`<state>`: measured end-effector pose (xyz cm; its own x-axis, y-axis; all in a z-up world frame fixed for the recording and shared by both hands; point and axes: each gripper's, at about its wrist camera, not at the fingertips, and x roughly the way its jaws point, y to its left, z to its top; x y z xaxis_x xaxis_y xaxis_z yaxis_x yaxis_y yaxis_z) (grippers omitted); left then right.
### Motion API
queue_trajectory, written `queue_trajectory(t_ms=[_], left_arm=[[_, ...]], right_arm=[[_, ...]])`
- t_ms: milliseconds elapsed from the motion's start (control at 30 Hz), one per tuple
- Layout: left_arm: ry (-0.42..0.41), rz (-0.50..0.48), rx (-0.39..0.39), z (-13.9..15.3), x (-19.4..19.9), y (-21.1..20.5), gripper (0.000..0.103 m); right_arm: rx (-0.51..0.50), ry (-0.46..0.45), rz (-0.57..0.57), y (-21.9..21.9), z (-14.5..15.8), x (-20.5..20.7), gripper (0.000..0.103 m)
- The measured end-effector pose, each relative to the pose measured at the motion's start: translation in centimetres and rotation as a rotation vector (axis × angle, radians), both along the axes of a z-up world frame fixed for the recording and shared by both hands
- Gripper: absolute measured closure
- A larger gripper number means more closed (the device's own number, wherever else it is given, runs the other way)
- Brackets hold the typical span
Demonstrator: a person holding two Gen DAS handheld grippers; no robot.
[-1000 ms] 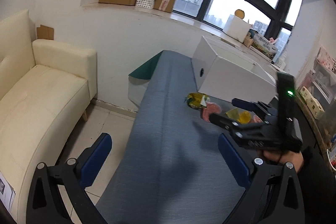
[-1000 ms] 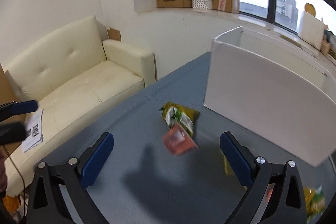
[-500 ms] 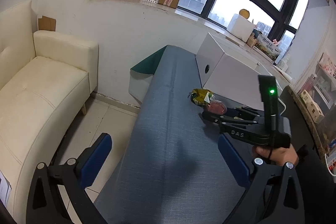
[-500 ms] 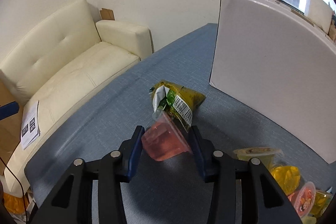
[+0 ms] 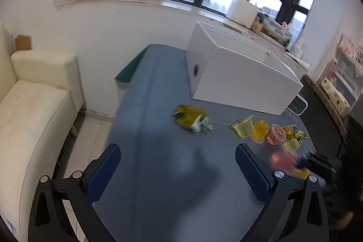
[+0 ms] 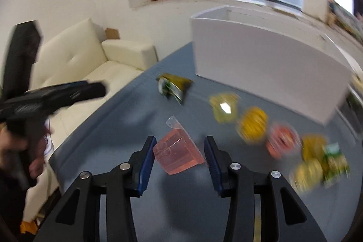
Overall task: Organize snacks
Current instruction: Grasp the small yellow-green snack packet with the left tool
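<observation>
From the left wrist, the left gripper (image 5: 178, 170) stands spread over bare table (image 5: 158, 185), a green packet (image 5: 192, 120) ahead and a white box (image 5: 238, 81) beyond. The right wrist alone shows clearly the right gripper (image 6: 180, 158) pinching a pink cup (image 6: 178, 154), other cups (image 6: 251, 124) to its right.

I noted the storage box (image 5: 240, 81) stood at the table's (image 5: 158, 174) far side; snack packet (image 5: 192, 120) lay before it, jelly cups (image 5: 261, 130) clustered to the packet's right.
</observation>
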<state>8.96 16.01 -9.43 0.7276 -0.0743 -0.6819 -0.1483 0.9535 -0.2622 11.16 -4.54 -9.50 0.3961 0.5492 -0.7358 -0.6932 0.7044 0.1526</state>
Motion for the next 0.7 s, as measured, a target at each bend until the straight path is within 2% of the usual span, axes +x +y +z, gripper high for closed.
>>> queue_trajectory(t_ms=[200, 300, 467, 500, 533, 567, 633, 700], left_arm=[[0.023, -0.077, 0.067, -1.7, 5.6, -3.4, 0.0], [0.048, -0.076, 0.095, -2.7, 7.8, -4.1, 0.0], [0.073, -0.089, 0.102, -4.1, 9.7, -4.3, 0.001], [0.076, -0.085, 0.093, -4.4, 9.9, -4.1, 0.008], [0.089, -0.076, 0.077, -4.6, 10.1, -3.8, 0.022], [0.096, -0.07, 0.057, -4.8, 10.1, -3.4, 0.028], [0.078, -0.066, 0.045, -4.6, 10.0, -2.8, 0.05], [0.087, -0.076, 0.049, -4.6, 9.9, -2.6, 0.051]], right_arm=[[0.058, 0.028, -0.115, -6.4, 0.5, -1.6, 0.055], [0.077, 0.03, -0.154, -8.7, 0.8, -1.9, 0.056], [0.092, 0.032, -0.175, -10.3, 0.9, -2.3, 0.055], [0.095, 0.032, -0.177, -10.4, 1.0, -2.4, 0.056], [0.097, 0.031, -0.177, -10.5, 1.0, -2.4, 0.055], [0.1, 0.028, -0.178, -10.5, 1.1, -2.5, 0.055], [0.106, 0.027, -0.174, -10.4, 1.3, -2.4, 0.055], [0.111, 0.023, -0.166, -10.2, 1.3, -2.5, 0.055]])
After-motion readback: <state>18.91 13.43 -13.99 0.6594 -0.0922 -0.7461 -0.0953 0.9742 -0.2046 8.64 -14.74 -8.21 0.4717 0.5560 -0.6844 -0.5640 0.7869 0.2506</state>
